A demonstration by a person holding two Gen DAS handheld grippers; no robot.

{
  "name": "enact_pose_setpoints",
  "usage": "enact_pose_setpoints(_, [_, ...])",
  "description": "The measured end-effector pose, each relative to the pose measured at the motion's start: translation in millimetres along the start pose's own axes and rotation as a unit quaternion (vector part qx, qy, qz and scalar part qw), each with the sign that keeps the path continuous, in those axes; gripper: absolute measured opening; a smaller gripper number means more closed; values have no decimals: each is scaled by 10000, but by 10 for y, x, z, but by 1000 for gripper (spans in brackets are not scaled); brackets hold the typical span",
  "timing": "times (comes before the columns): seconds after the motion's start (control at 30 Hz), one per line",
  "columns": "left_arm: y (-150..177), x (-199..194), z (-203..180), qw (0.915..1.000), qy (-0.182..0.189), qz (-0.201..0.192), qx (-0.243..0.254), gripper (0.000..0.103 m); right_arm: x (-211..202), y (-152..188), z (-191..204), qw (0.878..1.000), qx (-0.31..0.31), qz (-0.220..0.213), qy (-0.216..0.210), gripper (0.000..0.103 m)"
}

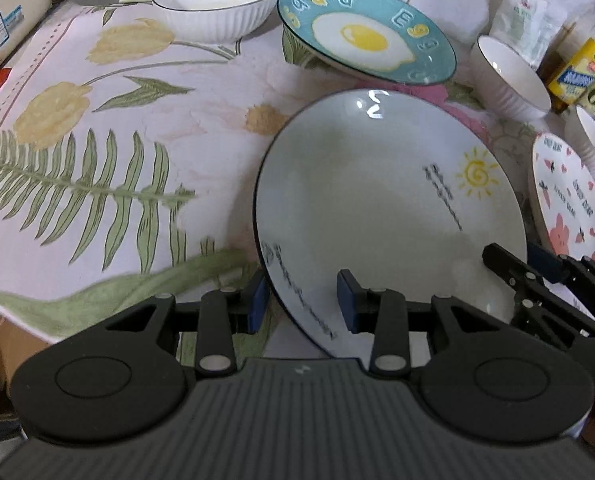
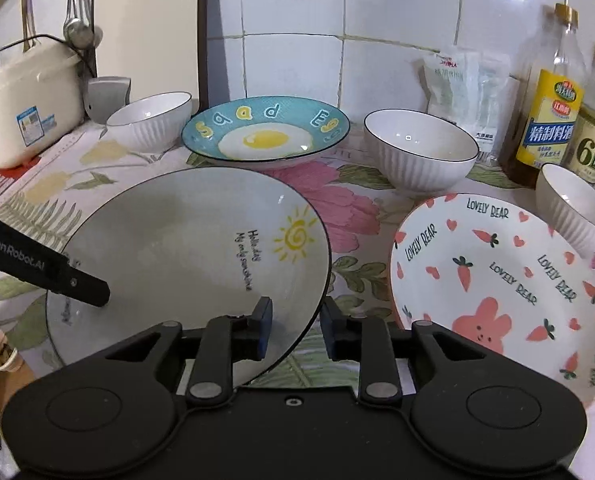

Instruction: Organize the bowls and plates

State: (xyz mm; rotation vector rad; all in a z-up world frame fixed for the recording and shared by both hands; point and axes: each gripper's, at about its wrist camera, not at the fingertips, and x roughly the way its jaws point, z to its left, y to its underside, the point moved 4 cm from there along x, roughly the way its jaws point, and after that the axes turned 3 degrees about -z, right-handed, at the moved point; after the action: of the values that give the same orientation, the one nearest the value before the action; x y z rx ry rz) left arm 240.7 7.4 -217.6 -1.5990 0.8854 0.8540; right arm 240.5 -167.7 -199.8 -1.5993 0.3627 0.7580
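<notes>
Worktop (image 2: 337, 204) covered by a floral-print cloth, white tiled wall behind.

Large pale grey round plate with a dark rim and a yellow sun drawing (image 2: 193, 248) sits at the front of the worktop, tilted. Both grippers are on it. Left gripper (image 1: 303, 300) straddles its near-left rim, jaws narrow, one blue pad under the rim and one over the plate face; pad contact cannot be told. Right gripper (image 2: 297, 330) straddles the near-right rim, jaws narrow, with a visible gap between the outer pad and the rim, so no clamp.

White round plate with pink bears, carrots and "LOVELY BEAR" lettering (image 2: 501, 280) lies flat just right of the grey plate.

Teal round plate with a fried-egg print (image 2: 265, 132) stands behind the grey plate, near the wall.

Three white ribbed bowls with dark rims: one back left (image 2: 149, 120), one back right (image 2: 421, 152), one at the far right (image 2: 573, 208) touching the bear plate's edge.

Cream appliance (image 2: 25, 116) at far left. Oil bottles (image 2: 549, 112) and a plastic packet (image 2: 457, 80) at back right.
</notes>
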Motion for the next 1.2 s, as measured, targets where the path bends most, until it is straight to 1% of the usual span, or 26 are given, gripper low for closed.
enact_pose_setpoints(0.07, [56,-81,-37,10000,-35,41,48,39,-78,23,-29,9997,218,5,-134,36])
enact_pose_setpoints(0.17, [152,-270,-135,9998,-24,19,172,40,-259,56,-95,9979,503,-70,-393,36])
enact_pose_setpoints(0.27, [224,-463,-267,9994,-1,-55,347,43,-512,53,-147,9961,591,-274,-600,41])
enact_pose_setpoints(0.33, [271,-599,-384,9990,46,-86,447,48,-686,36,-182,9951,600,-394,-675,42])
enact_pose_setpoints(0.4, [308,-716,-495,9984,97,-114,548,48,-860,10,-227,9938,607,-497,-785,44])
enact_pose_setpoints(0.47, [354,-830,-627,9974,158,-135,684,50,-1057,-9,-286,9924,622,-644,-843,50])
enact_pose_setpoints(0.67, [465,-1092,-956,9945,231,-185,1005,55,-1557,21,-489,9912,520,-943,-763,51])
enact_pose_setpoints(0.83, [535,-1231,-1216,9918,268,-179,1237,56,-1855,121,-708,9905,558,-1137,-535,51])
enact_pose_setpoints(1.0, [579,-1278,-1478,9890,289,-114,1443,58,-2060,231,-934,9897,600,-1277,-232,51])
enact_pose_setpoints(1.2, [597,-1259,-1769,9850,329,-25,1696,60,-2191,304,-1200,9875,678,-1421,61,51])
